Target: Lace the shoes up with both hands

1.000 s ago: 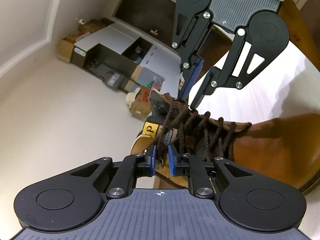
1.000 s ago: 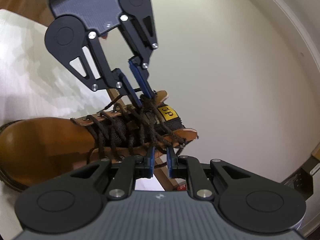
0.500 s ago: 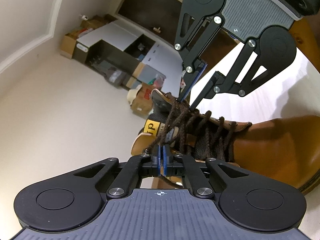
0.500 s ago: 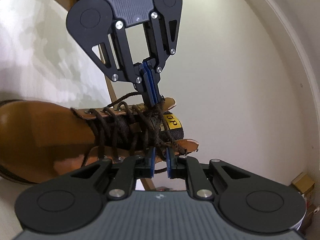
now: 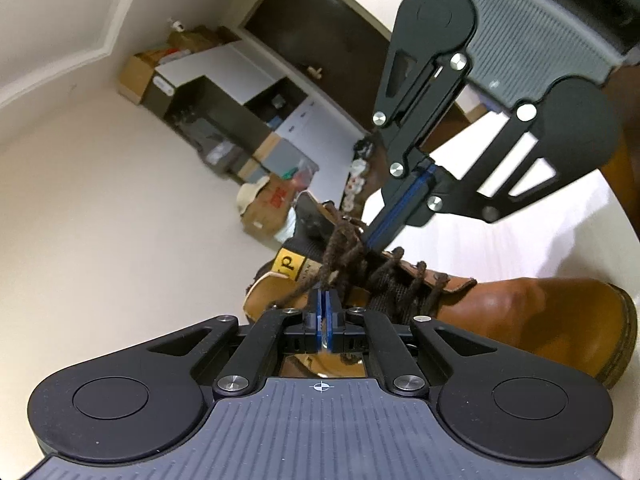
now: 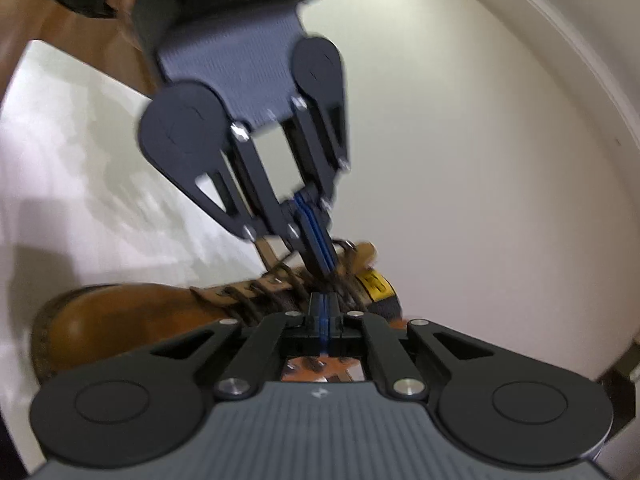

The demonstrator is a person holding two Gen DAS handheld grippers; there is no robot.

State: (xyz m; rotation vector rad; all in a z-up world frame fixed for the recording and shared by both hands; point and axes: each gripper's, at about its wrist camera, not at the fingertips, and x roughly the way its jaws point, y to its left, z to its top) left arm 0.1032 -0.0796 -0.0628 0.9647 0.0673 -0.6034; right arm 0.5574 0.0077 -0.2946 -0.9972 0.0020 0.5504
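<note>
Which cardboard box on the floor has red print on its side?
The tilted box nearest the boot, red marks on its side facing the camera. The box by the wall corner is plain brown.

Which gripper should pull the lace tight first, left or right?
Probably left. The left gripper is clamped on a lace clearly; the right gripper also looks shut at the boot's laces, but blurred.
</note>
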